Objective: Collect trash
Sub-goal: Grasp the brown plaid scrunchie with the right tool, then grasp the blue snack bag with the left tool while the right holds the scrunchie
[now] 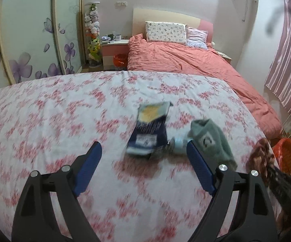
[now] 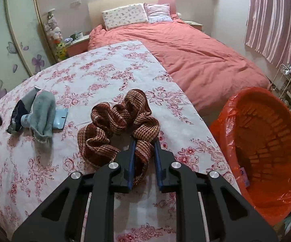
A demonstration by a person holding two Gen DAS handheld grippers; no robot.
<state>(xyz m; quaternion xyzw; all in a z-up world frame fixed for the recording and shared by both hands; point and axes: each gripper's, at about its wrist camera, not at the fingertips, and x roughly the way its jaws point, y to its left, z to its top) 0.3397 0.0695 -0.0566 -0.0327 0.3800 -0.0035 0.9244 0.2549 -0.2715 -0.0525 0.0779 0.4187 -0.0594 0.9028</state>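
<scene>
Spread wide, the left gripper hovers over a snack wrapper, beside a tube under a sock. Right gripper pinches a scrunchie. Orange bin looks nearly empty; collection seems barely begun.

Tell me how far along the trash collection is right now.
Early. The orange-lined bin holds only a small scrap low inside. The right gripper is shut on the brown scrunchie. The left gripper hangs open before the dark snack wrapper. That, the blue tube and the grey sock remain on the floral cloth.
</scene>
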